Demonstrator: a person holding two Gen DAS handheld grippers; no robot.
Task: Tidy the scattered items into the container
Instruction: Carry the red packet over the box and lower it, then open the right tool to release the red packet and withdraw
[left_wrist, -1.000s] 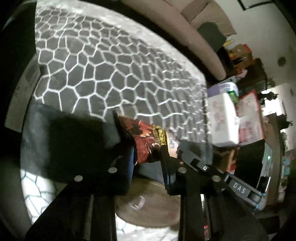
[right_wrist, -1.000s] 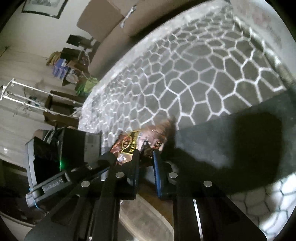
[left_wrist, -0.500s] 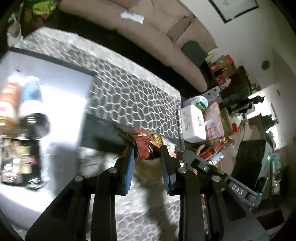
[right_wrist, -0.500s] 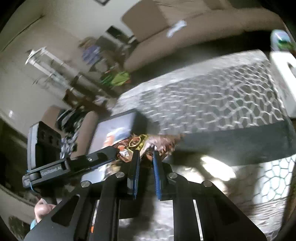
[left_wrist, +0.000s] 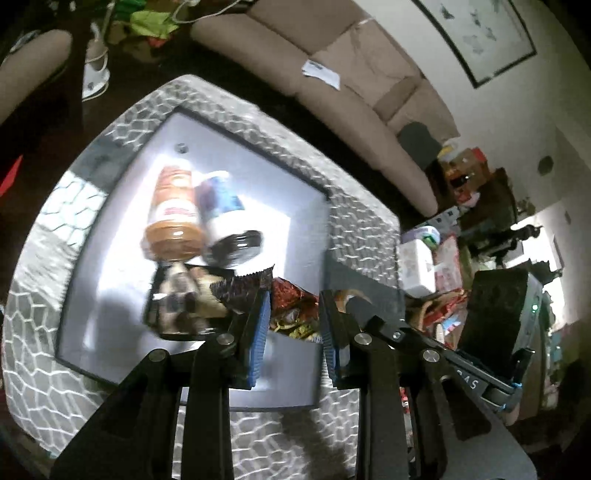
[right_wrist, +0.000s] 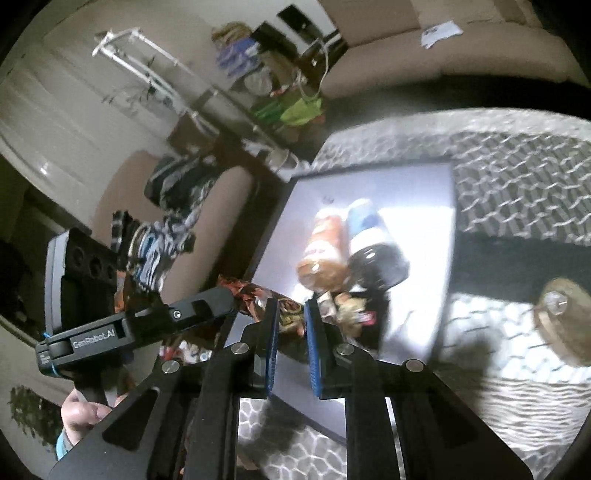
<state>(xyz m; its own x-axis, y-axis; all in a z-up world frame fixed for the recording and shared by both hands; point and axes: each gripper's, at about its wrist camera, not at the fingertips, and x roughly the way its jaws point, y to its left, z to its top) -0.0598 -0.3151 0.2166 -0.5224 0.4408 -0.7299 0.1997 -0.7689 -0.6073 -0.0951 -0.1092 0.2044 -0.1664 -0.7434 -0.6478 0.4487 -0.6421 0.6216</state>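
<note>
Over the white tray (left_wrist: 303, 236) in the left wrist view, the left gripper (left_wrist: 291, 325) pinches one end of a red and gold snack bag (left_wrist: 291, 306) between its blue pads (left_wrist: 258, 332). The bag hangs above the tray's near edge. Inside the tray lie an orange-capped jar (left_wrist: 171, 221) and a dark-lidded white jar (left_wrist: 229, 229) side by side, touching, with a dark packet of snacks (left_wrist: 192, 299) just below them. The tray sits on a grey rug with a pale web pattern (left_wrist: 362, 206); a beige sofa (left_wrist: 332, 66) stands behind. The right gripper's black body reaches in from the right, at the bag's other end.

From the right wrist view, the right gripper (right_wrist: 290, 332) has its blue pads (right_wrist: 314, 347) pressed on the same snack bag (right_wrist: 284, 314), near the tray's (right_wrist: 417, 184) left edge. The left gripper (right_wrist: 207, 306) comes in from the left, gripping the bag's crinkled end; a hand (right_wrist: 81, 417) holds its handle. Both jars (right_wrist: 351, 247) lie further in, blurred. A round brown object (right_wrist: 565, 321) rests on the rug (right_wrist: 517, 192) to the right, well apart from the tray.
</note>
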